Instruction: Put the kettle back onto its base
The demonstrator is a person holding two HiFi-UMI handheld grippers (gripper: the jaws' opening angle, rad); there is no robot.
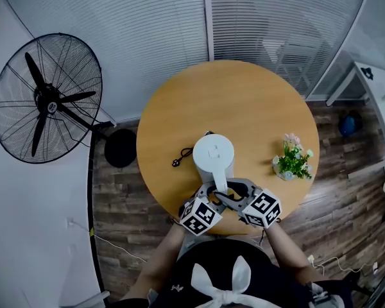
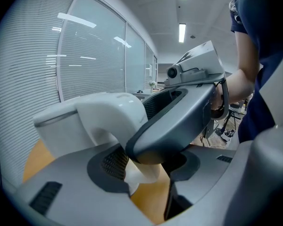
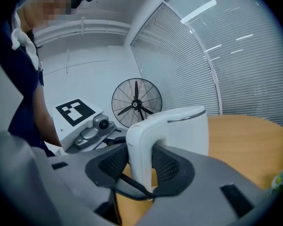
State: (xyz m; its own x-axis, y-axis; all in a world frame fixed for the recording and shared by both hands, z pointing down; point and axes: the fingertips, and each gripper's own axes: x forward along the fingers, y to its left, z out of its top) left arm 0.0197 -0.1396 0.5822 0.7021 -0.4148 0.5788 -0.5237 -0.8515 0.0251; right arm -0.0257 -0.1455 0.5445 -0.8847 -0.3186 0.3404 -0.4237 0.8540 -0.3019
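Right gripper [image 3: 140, 166]: clamped on the kettle handle [image 3: 139, 145], with a ribbed dark pad pressed to each side of the white upright bar.
Left gripper [image 2: 148, 168]: jaws apart around the lower end of the same handle. One pad touches it and a gap shows on the other side, while a jaw of the right gripper crosses in front.
Kettle [image 1: 213, 154]: white, upright, lid closed, standing on the round wooden table [image 1: 244, 101] near the person's edge; from above, what sits under its body cannot be made out.
Cord [image 1: 181, 157]: black, just left of the kettle, ending in a plug that lies on the wood.
Markings: black-and-white square patterns on the two cubes – the left cube [image 1: 200, 217] and the right cube [image 1: 263, 209] – both just on the person's side of the kettle.
Plant [image 1: 292, 162]: small pot of green leaves and pale flowers, right of the kettle and apart from it.
Fan [image 1: 48, 98]: black standing fan, well left of the kettle, off the table.
Blinds [image 1: 154, 24]: pale slatted panels beyond the kettle, past the table's far edge.
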